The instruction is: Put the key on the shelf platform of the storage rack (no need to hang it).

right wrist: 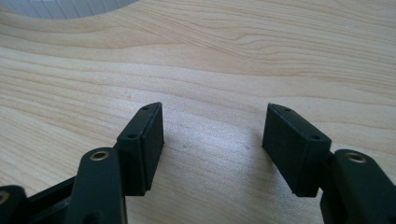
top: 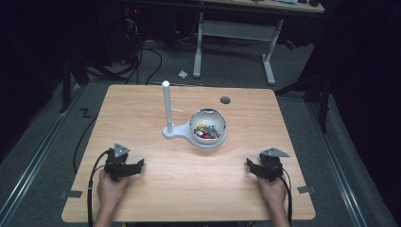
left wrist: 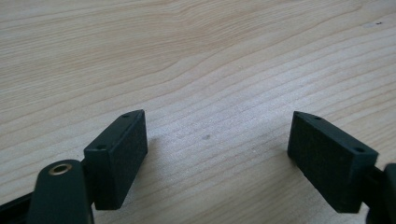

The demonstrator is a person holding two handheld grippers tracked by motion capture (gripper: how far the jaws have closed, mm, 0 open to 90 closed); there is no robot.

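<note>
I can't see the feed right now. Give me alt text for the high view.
Two hand-held grippers rest open on a wooden table, the left gripper and the right gripper at the near corners. Between and beyond them stands a white stand holding a bowl of small colourful items.

Black grippers [top: 141, 164], white bowl [top: 222, 130], pale wood-grain table [top: 189, 184]

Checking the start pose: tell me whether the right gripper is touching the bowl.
Apart. In the high view the right gripper sits near the table's front edge, with bare wood between it and the bowl at the centre.
</note>
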